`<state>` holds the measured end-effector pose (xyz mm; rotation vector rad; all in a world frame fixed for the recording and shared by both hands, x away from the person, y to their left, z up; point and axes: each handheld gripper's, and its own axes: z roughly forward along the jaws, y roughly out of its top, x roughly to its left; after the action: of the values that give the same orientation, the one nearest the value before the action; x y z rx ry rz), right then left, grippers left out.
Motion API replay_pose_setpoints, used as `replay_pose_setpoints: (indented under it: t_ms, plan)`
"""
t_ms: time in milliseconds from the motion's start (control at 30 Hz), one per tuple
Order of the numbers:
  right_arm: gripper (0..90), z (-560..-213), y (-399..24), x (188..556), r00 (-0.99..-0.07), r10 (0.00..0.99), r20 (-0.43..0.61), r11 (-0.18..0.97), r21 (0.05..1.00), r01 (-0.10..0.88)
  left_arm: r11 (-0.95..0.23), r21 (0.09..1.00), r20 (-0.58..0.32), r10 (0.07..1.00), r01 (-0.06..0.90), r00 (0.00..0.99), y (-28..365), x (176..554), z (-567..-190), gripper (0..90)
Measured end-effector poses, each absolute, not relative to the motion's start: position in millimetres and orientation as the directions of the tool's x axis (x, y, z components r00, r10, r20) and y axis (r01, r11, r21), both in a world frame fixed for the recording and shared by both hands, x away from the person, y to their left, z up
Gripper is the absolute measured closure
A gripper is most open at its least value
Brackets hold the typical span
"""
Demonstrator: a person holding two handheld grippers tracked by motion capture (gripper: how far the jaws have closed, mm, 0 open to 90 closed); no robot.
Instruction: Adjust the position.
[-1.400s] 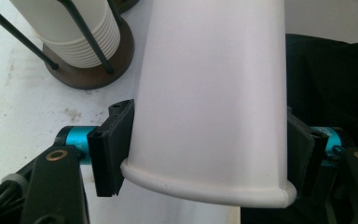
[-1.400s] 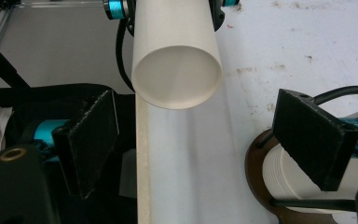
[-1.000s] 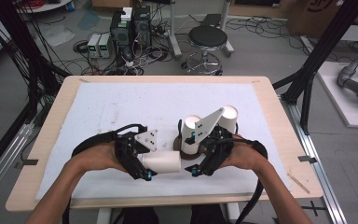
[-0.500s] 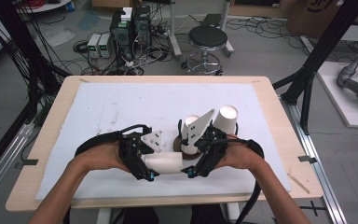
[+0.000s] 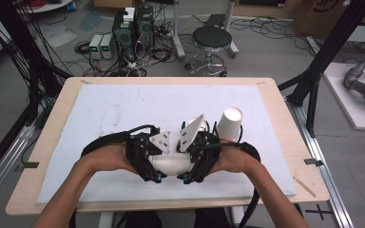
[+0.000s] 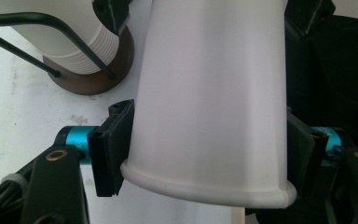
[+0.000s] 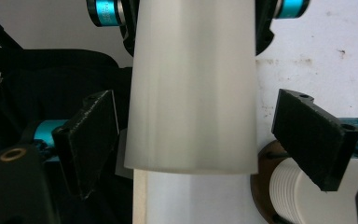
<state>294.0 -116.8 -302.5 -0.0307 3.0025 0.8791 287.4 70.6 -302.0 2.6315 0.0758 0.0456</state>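
The white table mat (image 5: 123, 109) lies mostly bare toward its far edge. Near its front edge, the left gripper (image 5: 158, 175) pinches a sideways paper cup (image 5: 171, 164) at its rim end. The right gripper (image 5: 186, 178) straddles the cup's base, jaws spread and apart from it. The cup stack (image 5: 230, 124) stands just beside.

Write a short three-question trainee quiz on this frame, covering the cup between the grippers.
1. True or false: the left gripper is clamped on the lying white cup.
2. Are the right gripper pads pressing that cup? A) yes B) no, gaps show on both sides
3. In the high view, what stands upside down just right of the hands?

Key: 1 true. 2 B. 3 a second white paper cup.
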Motion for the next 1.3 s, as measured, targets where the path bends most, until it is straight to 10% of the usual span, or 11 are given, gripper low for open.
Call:
replay_pose_setpoints:
  t_ms: [1300]
  plan:
    - [34.4, -310, -103, 297, -1.0, -0.031, 0.002, 0.846, 0.532, -0.025, -0.864, 0.502, 0.009, 0.06, 0.048, 0.998, 69, 289, -302, 30.5]
